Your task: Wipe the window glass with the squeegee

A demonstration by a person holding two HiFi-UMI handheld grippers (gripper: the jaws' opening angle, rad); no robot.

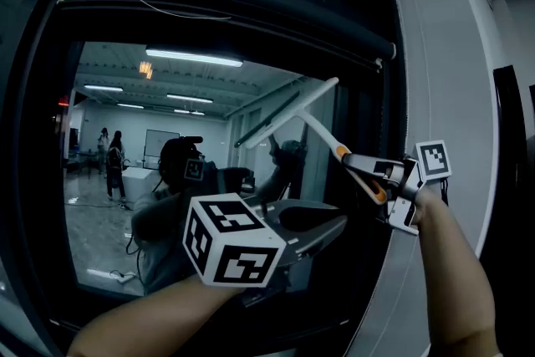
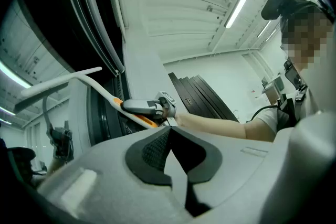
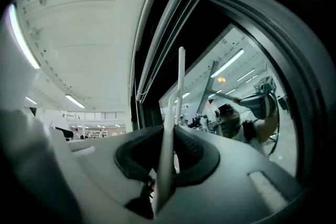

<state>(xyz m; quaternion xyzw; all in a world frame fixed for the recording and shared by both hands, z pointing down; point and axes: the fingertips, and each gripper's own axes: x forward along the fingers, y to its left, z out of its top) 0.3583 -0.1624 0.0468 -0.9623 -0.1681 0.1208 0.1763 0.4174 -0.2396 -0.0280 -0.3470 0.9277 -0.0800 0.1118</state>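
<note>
The squeegee (image 1: 288, 114) has a long white blade and a white-and-orange handle. Its blade lies tilted against the upper right of the window glass (image 1: 125, 205). My right gripper (image 1: 355, 163) is shut on the handle, and the handle (image 3: 164, 165) runs up between its jaws to the blade (image 3: 180, 81). My left gripper (image 1: 338, 221) hangs lower, in front of the glass and apart from the squeegee, shut with nothing in it. In the left gripper view its jaws (image 2: 169, 131) meet, and the squeegee (image 2: 63, 81) and right gripper (image 2: 144, 107) show beyond them.
A dark frame surrounds the glass, with a rolled blind (image 1: 226, 8) across the top. A white wall (image 1: 451, 54) stands right of the frame, with black panels (image 1: 514, 130) beyond it. The glass reflects a lit room, the person, and two people standing far off (image 1: 110, 159).
</note>
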